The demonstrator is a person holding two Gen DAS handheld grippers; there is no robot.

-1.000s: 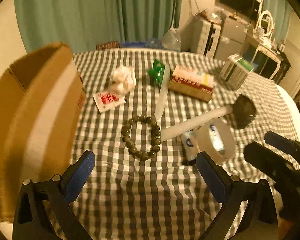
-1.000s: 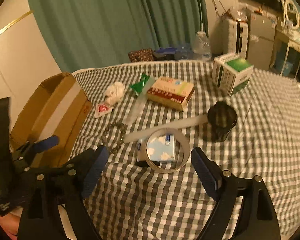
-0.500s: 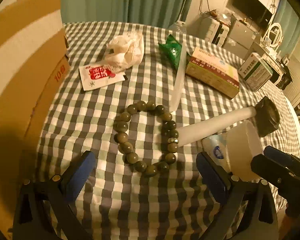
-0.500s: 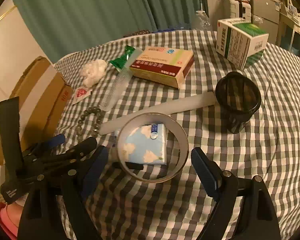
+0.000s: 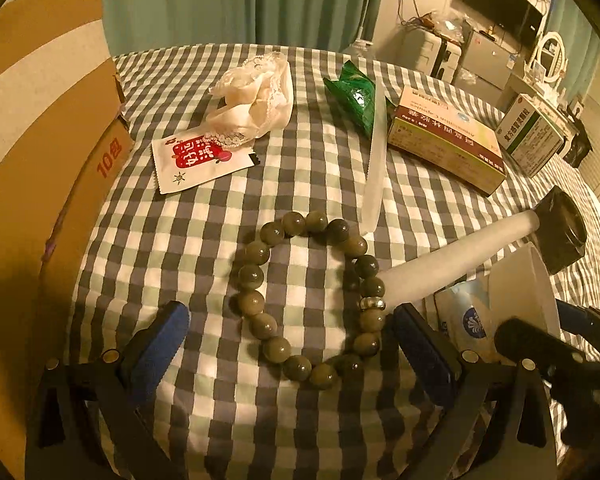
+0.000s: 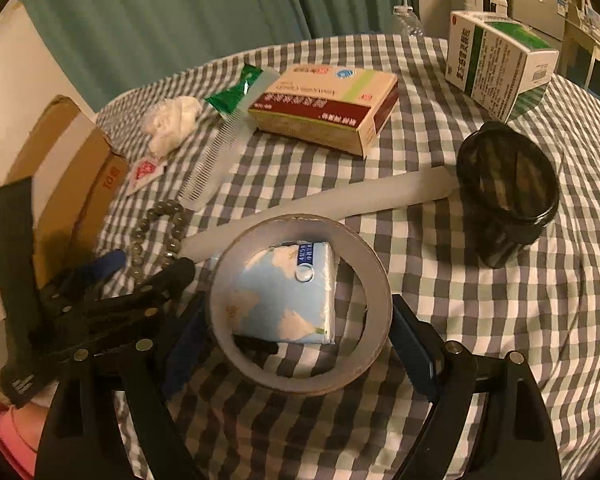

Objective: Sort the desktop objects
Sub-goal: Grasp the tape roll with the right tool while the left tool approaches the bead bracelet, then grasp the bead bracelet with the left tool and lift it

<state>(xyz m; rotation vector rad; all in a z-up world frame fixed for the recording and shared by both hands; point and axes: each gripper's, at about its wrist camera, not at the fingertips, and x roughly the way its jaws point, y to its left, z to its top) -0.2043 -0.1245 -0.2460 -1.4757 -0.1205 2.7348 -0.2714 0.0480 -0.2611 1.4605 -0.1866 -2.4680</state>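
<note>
You are reaching in for a first pick on each side, and nothing is lifted yet. Your left gripper (image 5: 288,344) is standing with its jaws wide over the bead bracelet (image 5: 308,300), which is lying flat near the table's near edge, close to the cardboard box (image 5: 40,168) at the left edge; the beads are sitting between the blue pads (image 5: 160,344), the right pad just beside the bracelet's right arc and the left pad clear of it.

Your right gripper (image 6: 296,344) is also holding its jaws wide, straddling the tape roll (image 6: 300,304), which is resting over a tissue pack (image 6: 288,296) on the checked cloth (image 6: 480,300). Its pads are flanking the roll; contact I cannot tell.

Next, you are likely needing to settle lower and close evenly, keeping the white tube (image 6: 320,208) out of either grip.
</note>
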